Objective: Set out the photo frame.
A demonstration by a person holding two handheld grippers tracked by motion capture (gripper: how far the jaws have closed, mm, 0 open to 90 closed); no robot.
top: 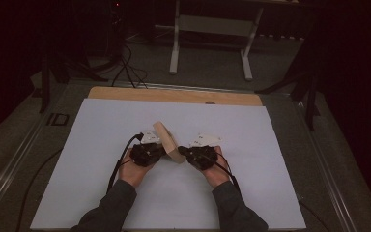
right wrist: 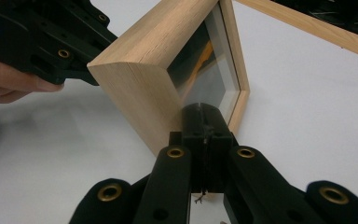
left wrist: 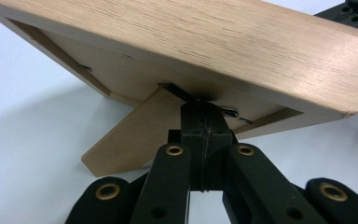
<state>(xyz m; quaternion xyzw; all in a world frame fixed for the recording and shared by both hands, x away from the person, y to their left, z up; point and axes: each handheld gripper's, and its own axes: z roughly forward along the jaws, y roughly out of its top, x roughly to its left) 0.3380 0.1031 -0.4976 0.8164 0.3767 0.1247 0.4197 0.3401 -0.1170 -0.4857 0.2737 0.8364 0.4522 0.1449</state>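
The wooden photo frame (top: 168,141) is leaning on its fold-out stand (left wrist: 130,135) on the table (top: 101,145). Left gripper (top: 158,151) and right gripper (top: 183,152) jaws are pressing together, gripping nothing; final positioning is remaining.

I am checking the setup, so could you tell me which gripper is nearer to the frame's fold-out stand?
Left. The left gripper, shut, sits behind the wooden picture frame at its stand; the right gripper, shut, is at the glass front.

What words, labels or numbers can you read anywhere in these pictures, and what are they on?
None can be read.
Wooden picture frame: bare wood, no lettering; the picture behind its glass shows orange and dark shapes, too oblique to make out.
Grey plates on the grippers: small dark marks, too small to read.
White table cover: blank.
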